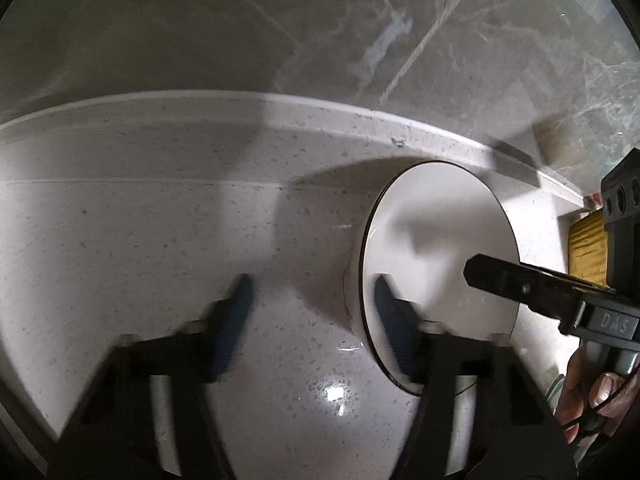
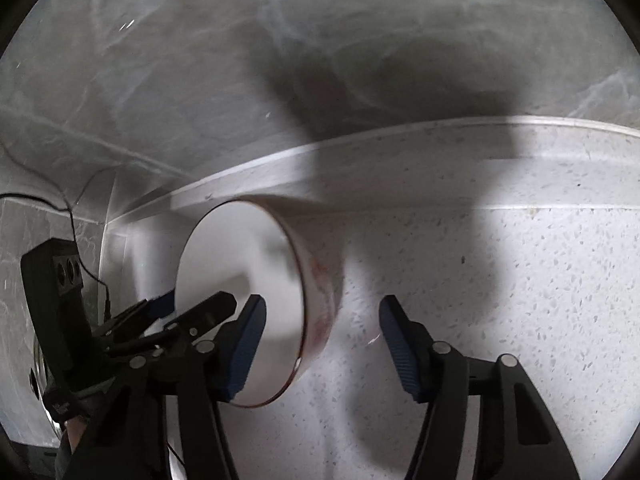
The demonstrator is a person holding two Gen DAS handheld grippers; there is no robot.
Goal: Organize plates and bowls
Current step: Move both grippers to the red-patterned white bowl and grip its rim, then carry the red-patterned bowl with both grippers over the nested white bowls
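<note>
Both grippers straddle the white bowl (image 1: pixel 436 248) on the speckled counter (image 1: pixel 140 240), left gripper (image 1: pixel 314 316) and right gripper (image 2: pixel 322 344) each part-open with one pad inside its rim, neither visibly pinching.

Surface: white speckled countertop (image 1: pixel 140 240), glossy, one bright light reflection near the front.
Back edge: raised lip (image 1: pixel 200 98) along the rear, meeting a grey marbled wall (image 1: pixel 360 20).
Seam: thin line across the countertop, parallel to the lip.
On it: a white bowl (image 1: pixel 432 232), dark rim, reddish marks on its outer side.
Shadows: broad dark patches across the top.
</note>
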